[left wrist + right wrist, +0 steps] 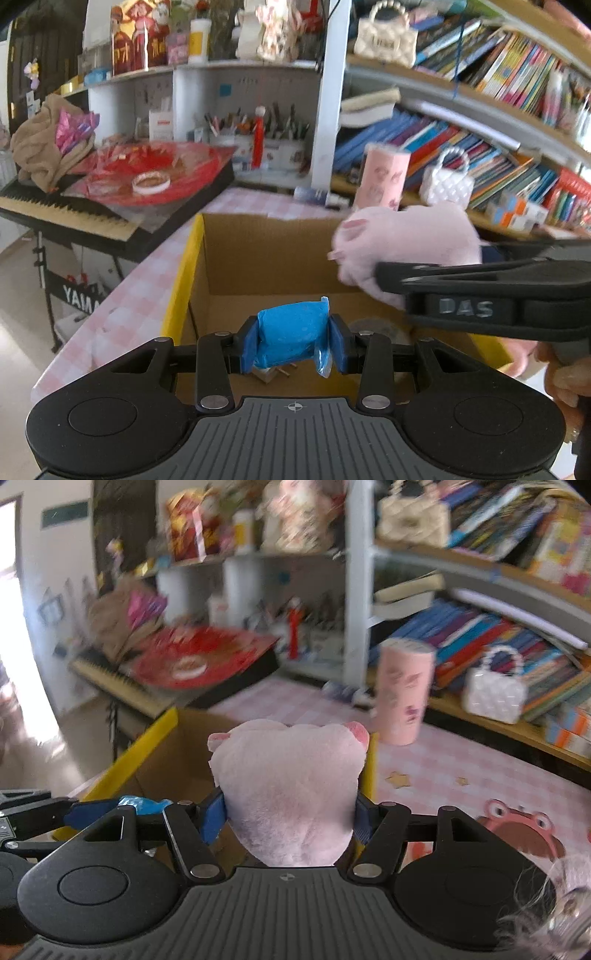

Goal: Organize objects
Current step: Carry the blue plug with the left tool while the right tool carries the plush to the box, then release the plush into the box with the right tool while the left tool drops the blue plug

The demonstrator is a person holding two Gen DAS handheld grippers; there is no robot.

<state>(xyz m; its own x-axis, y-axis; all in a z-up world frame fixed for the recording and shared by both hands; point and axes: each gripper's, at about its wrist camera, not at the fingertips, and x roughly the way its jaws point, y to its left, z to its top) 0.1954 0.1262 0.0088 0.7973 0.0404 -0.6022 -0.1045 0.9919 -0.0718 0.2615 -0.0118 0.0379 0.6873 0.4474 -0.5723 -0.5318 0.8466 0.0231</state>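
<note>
Left wrist view: left gripper [293,341] clamping blue packet [293,334], right gripper [290,818] squeezing pink plush [290,794] over cardboard box [184,280]; crowding risks collision, plush landing outside.

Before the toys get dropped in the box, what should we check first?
1. Left tool grips the blue packet: ok.
2. Right tool grips the pink plush toy: ok.
3. Blue packet is over the open cardboard box: ok.
4. Plush toy is over the box: ok, though near its right wall.
5. Room left inside the box: ok, only small things show on its floor.
6. The two tools are clear of each other: cannot tell, they are close side by side.
</note>
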